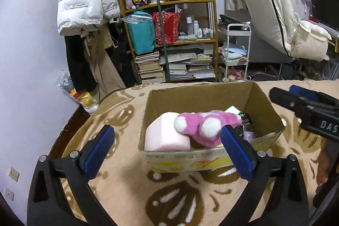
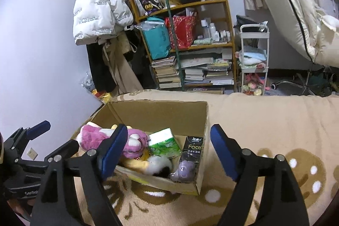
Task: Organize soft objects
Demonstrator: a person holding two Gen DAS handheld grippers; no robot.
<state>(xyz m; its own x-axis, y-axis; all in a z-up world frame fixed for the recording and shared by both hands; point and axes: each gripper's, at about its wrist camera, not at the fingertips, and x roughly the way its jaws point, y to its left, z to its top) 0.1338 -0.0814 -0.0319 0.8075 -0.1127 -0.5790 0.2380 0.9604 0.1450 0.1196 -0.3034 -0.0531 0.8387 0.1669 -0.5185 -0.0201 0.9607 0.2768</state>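
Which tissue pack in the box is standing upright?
The black Face tissue pack, standing on end against the cardboard box's right wall. The green tissue pack lies flat beside the pink plush toy.

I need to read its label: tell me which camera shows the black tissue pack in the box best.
The right wrist view. There the black tissue pack stands against the cardboard box wall, its front showing and "Face" readable. In the left wrist view only a dark sliver shows, behind the pink plush toy.
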